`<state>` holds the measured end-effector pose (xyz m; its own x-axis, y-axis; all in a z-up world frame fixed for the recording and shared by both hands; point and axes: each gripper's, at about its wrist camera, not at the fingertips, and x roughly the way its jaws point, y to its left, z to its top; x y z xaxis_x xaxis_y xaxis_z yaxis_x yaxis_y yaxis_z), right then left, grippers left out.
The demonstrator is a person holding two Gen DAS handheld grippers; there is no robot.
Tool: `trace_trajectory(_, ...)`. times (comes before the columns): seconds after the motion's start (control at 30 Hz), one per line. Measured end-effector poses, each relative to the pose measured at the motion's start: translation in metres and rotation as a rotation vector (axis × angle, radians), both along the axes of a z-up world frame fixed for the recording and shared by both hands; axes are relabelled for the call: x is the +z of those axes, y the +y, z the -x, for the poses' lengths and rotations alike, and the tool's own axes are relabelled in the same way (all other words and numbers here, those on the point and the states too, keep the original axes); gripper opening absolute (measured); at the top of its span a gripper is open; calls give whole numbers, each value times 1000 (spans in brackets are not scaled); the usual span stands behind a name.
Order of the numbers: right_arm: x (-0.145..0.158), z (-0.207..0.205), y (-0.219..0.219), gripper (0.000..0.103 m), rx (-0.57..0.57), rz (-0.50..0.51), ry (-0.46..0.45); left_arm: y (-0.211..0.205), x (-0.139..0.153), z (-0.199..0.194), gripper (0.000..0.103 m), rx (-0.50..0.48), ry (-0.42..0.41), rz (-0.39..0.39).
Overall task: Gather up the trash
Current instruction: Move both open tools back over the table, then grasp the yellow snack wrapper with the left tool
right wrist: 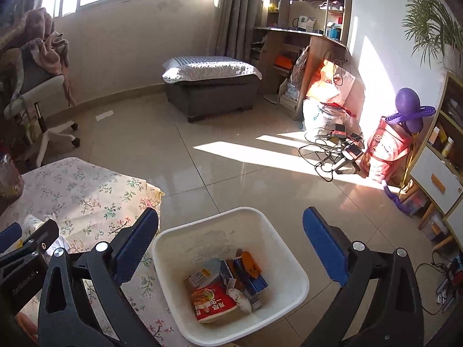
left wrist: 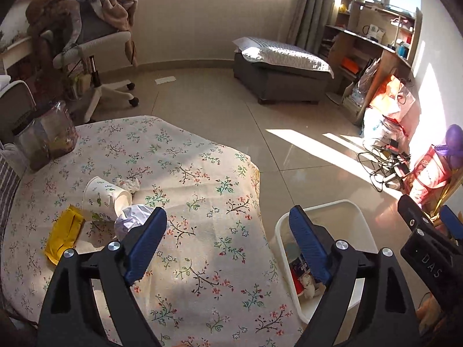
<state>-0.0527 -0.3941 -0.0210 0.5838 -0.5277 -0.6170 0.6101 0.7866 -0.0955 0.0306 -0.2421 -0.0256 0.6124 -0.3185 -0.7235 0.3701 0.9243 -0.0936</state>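
A sunlit room with a tiled floor holds a surface (left wrist: 202, 173) under a flowered cloth, and a white bin (right wrist: 231, 222) stands on the floor just beside it. Both the left tongs (left wrist: 228, 231) and the right tongs (right wrist: 231, 240) are wide open and empty. Some trash already lies in the bin. A paper cup (left wrist: 104, 199), crumpled paper (left wrist: 133, 217) and a yellow wrapper (left wrist: 63, 237) are not yet collected, so next the left tongs should probably reach the crumpled paper, the nearest piece.

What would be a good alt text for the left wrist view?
The open left gripper hovers empty over a floral tablecloth. To its left lie a tipped paper cup, crumpled paper and a yellow wrapper; a white bin stands at right.
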Motion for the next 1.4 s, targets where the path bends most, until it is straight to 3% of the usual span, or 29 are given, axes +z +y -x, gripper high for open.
trace_trajectory(0.27,-3,-37,64,96,139,17,31,73,-8,-21,85,119,-16,-79)
trace_trajectory(0.67,-25,-85,163,96,340,12,115,177,-55,-56,85,264,88,-234)
trace_trajectory(0.83,-31,-96,191,96,397,15,138,211,-86,-83,85,247,152,-337)
trace_trajectory(1.03,-39,-113,210,96,430,-10,168,240,-131,-119,85,201,369,-272)
trace_trajectory(1.23,-47,-126,214,96,463,-21,215,243,-157,-136,85,123,484,-220)
trace_trajectory(1.4,-53,-134,215,96,519,-40,263,242,-160,-134,79,92,470,-241)
